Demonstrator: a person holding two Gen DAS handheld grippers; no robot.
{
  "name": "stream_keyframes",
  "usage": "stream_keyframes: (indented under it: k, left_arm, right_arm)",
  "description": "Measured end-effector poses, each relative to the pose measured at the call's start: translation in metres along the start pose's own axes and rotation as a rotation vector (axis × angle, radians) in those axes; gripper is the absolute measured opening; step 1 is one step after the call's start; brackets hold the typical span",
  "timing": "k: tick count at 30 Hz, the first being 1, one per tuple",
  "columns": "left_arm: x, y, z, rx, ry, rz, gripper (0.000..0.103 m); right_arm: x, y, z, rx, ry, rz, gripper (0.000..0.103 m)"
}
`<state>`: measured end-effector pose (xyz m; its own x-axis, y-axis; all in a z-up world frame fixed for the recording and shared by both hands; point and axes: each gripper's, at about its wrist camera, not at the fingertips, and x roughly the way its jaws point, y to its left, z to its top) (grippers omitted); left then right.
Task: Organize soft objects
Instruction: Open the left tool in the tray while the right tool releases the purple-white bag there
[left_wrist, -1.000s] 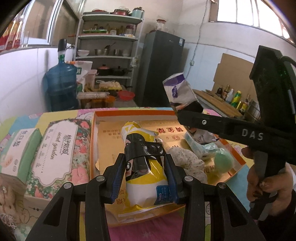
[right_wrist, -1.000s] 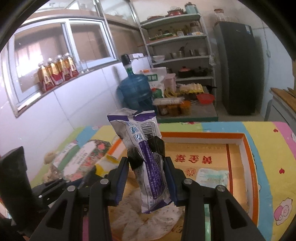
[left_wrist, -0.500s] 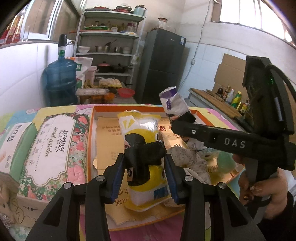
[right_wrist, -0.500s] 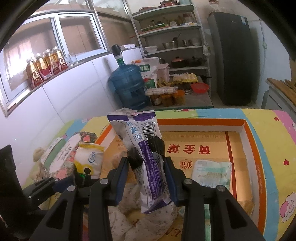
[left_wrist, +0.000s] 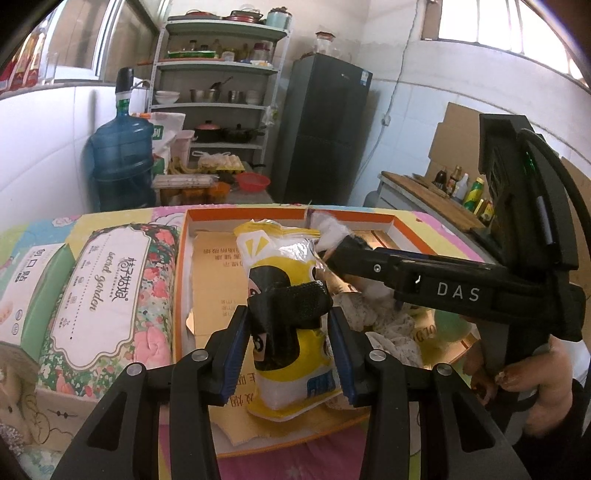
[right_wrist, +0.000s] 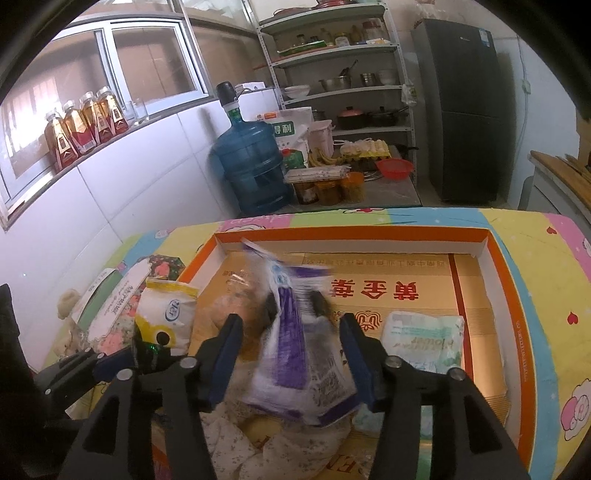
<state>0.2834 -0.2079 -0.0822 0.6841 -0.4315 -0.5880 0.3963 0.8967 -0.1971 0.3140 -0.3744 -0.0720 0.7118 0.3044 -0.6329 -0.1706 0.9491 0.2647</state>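
My left gripper (left_wrist: 290, 328) is clamped on a yellow-and-white packet (left_wrist: 286, 295), held upright over the near-left part of the orange-rimmed box (right_wrist: 495, 258) so it can go down standing. My right gripper (right_wrist: 291, 347) stands wide — the purple-and-white packet (right_wrist: 295, 350) sits blurred between its fingers, not pinched, apparently dropping toward the flowered cloth (right_wrist: 236, 432) at 6 o'clock. I judge the box is the collecting place, hence both packets over it. Inside I count one pale-green tissue pack (right_wrist: 424, 339) at 3 o'clock and that one cloth. Outside on the table, at 9 o'clock, lie two bigger tissue packs — one floral (left_wrist: 110, 295), one green-edged (left_wrist: 26, 288).
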Motion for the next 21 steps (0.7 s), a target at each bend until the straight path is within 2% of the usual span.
stream_keyframes:
  k: [7, 8, 9, 12, 21]
  left_arm:
    - [-0.005, -0.006, -0.004, 0.022, -0.001, 0.005, 0.046]
    - [-0.007, -0.007, -0.004, 0.023, -0.008, 0.004, 0.049]
    - [-0.009, -0.007, -0.004, 0.024, -0.017, 0.001, 0.057]
    - [-0.019, -0.009, -0.003, 0.033, -0.057, 0.005, 0.067]
    - [-0.034, -0.011, -0.007, 0.037, -0.066, 0.017, 0.068]
  right_arm:
    - [-0.004, -0.002, 0.0, 0.007, -0.02, 0.015, 0.059]
    - [-0.005, -0.003, 0.0, 0.008, -0.023, 0.017, 0.059]
    - [-0.006, -0.004, -0.001, 0.009, -0.026, 0.019, 0.059]
    - [-0.01, -0.005, -0.001, 0.016, -0.04, 0.03, 0.059]
    - [-0.018, -0.008, -0.003, 0.028, -0.072, 0.053, 0.059]
